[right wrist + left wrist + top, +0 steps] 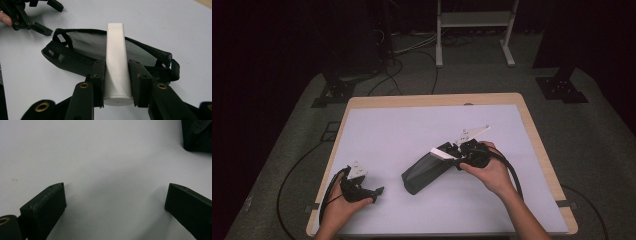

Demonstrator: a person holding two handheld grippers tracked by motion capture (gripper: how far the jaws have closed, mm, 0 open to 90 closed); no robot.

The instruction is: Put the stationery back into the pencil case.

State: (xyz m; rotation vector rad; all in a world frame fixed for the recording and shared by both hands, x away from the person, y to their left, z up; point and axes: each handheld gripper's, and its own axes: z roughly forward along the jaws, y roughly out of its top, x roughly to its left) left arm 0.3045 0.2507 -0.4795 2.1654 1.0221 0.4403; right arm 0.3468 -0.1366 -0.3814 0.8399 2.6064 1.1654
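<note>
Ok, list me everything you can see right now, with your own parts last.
White tube: one, white, clamped in the right tool, over the pouch.
Mesh pouch: one, black, lying mid-table.
Table: one, white mat, wooden edge.
Stand: one, white, on the floor beyond the table.
Cables: several, black, on the floor.
Left tool: black, open, near the table's left.
Right tool: black, shut on the tube.
Hands: two, one on each tool.
</note>
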